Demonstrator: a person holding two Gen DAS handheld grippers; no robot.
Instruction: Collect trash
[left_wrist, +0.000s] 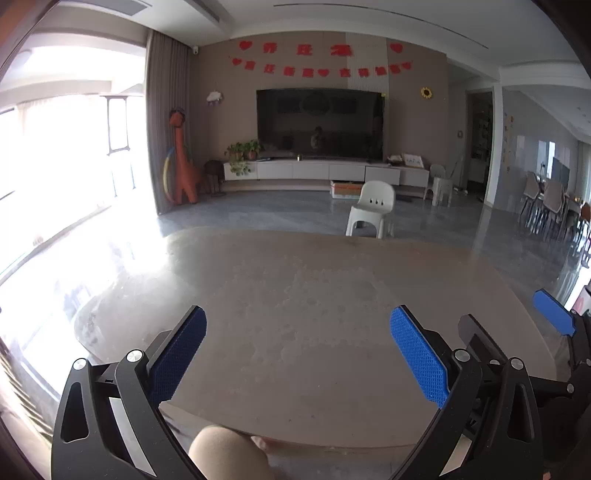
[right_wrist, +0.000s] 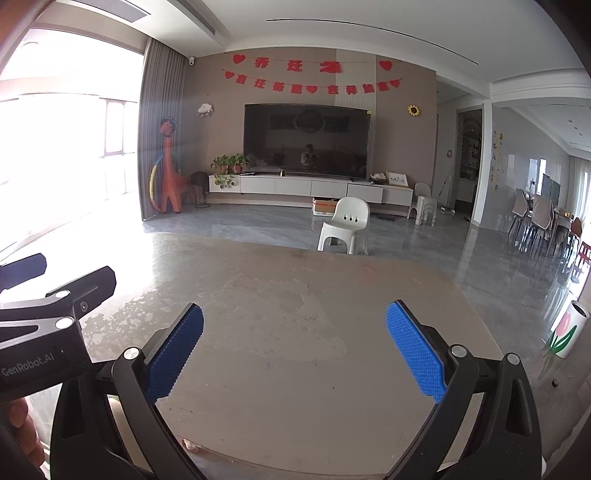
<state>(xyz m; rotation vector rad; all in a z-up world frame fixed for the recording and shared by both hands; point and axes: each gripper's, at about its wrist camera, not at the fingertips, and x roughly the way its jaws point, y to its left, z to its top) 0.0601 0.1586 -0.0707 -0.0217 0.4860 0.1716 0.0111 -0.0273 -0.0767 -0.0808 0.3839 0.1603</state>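
Note:
My left gripper (left_wrist: 297, 325) is open and empty, held above the grey-brown table (left_wrist: 314, 295). My right gripper (right_wrist: 293, 319) is open and empty above the same table (right_wrist: 295, 295). The right gripper also shows at the right edge of the left wrist view (left_wrist: 554, 317), and the left gripper shows at the left edge of the right wrist view (right_wrist: 55, 295). No trash shows on the table in either view. A white bin with a tulip print (right_wrist: 567, 328) stands on the floor to the right of the table.
A white plastic chair (left_wrist: 373, 210) stands just beyond the table's far edge. A TV (left_wrist: 319, 123) and low white cabinet (left_wrist: 325, 171) line the far wall. An orange dinosaur figure (left_wrist: 181, 158) stands at left. Dining chairs (right_wrist: 535, 218) are at far right.

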